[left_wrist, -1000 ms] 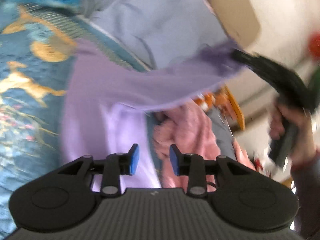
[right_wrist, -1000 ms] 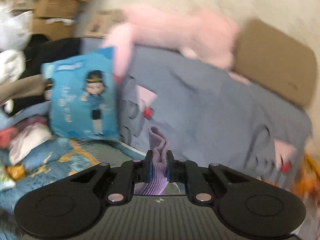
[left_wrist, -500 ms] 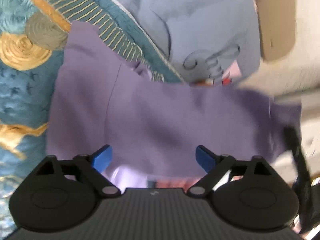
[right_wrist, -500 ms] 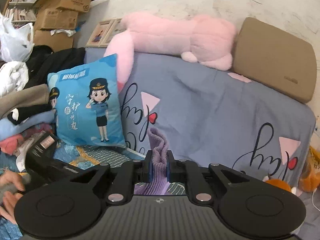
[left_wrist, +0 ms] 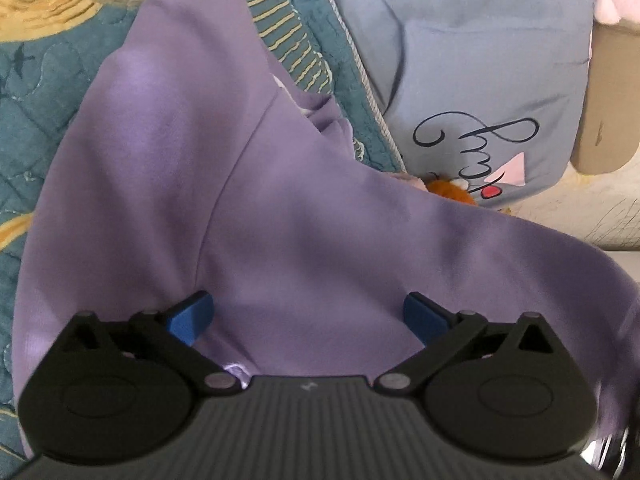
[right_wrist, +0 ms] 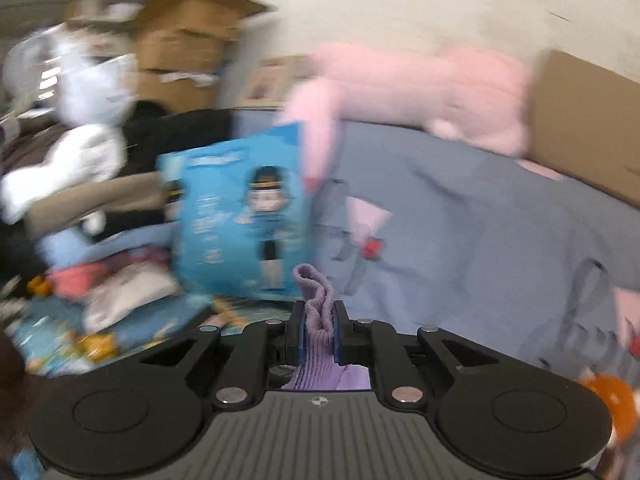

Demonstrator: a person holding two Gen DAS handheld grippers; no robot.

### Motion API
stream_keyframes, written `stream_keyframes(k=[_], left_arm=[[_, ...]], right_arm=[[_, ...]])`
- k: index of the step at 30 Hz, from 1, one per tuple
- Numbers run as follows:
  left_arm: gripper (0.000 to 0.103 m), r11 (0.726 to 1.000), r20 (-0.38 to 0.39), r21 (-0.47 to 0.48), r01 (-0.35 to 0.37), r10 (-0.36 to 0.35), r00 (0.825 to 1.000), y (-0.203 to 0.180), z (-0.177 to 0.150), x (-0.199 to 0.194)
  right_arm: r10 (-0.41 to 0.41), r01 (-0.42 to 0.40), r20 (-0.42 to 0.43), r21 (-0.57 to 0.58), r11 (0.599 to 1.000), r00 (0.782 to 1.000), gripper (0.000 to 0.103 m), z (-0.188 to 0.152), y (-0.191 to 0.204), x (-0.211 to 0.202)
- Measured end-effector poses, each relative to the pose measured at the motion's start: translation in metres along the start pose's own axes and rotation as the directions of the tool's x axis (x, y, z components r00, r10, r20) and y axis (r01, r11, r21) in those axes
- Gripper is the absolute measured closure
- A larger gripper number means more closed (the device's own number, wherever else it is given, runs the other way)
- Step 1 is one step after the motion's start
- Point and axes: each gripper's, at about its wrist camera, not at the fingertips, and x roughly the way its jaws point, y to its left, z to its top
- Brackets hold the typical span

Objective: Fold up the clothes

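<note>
A purple sweatshirt (left_wrist: 240, 200) lies spread over a teal patterned quilt (left_wrist: 36, 80) and fills most of the left wrist view. My left gripper (left_wrist: 308, 318) is wide open just above its fabric, blue pads apart, holding nothing. My right gripper (right_wrist: 316, 332) is shut on a ribbed purple cuff (right_wrist: 316, 304) of the sweatshirt, which sticks up between the pads. The right wrist view is blurred.
A grey-blue bedcover with script print (left_wrist: 472, 80) lies beyond the quilt. A blue cartoon cushion (right_wrist: 244, 216), a pink plush toy (right_wrist: 420, 92), a brown cushion (right_wrist: 588, 128), cardboard boxes (right_wrist: 184, 52) and piled clothes (right_wrist: 80, 200) stand behind.
My left gripper has opened wide and come down close over the sweatshirt. My right gripper keeps its grip on the cuff and is swinging, blurring its view.
</note>
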Motion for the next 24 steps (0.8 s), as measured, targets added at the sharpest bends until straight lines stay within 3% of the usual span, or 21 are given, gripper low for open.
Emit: stream_keyframes(k=[3,5,9,14,17,20,23,24], left_arm=[[0.001,0.996,0.0,-0.055,0.07,-0.07,0.998,0.016,0.0,-0.008],[0.001,0.99,0.006,-0.081,0.116,-0.116,0.993,0.027,-0.003,-0.015],[0.001,0.971,0.034,-0.119,0.209,-0.206,0.978,0.048,-0.009,-0.027],[0.001,0.96,0.046,-0.143,0.241,-0.237,0.971,0.064,-0.012,-0.041],[0.001,0.963,0.048,-0.124,0.238,-0.233,0.971,0.065,-0.014,-0.049],[0.0,0.96,0.071,-0.114,0.257,-0.25,0.966,0.071,-0.017,-0.065],[0.0,0.939,0.124,-0.149,0.309,-0.292,0.948,0.088,-0.018,-0.077],[0.0,0.929,0.147,-0.172,0.329,-0.306,0.941,0.095,-0.018,-0.082]], right_arm=[[0.12,-0.123,-0.031,-0.166,0.978,0.992,0.091,-0.003,0.033,-0.003],[0.182,-0.199,-0.085,-0.296,0.934,0.98,0.091,-0.01,0.061,-0.008],[0.276,-0.366,-0.245,-0.506,0.781,0.929,0.091,-0.038,0.116,-0.019],[0.298,-0.497,-0.408,-0.587,0.639,0.863,0.091,-0.081,0.15,-0.026],[0.277,-0.507,-0.434,-0.622,0.596,0.857,0.091,-0.095,0.157,-0.028],[0.261,-0.492,-0.421,-0.668,0.559,0.869,0.091,-0.102,0.162,-0.038],[0.249,-0.482,-0.414,-0.724,0.493,0.876,0.091,-0.109,0.17,-0.046],[0.25,-0.484,-0.415,-0.726,0.489,0.875,0.091,-0.111,0.17,-0.046]])
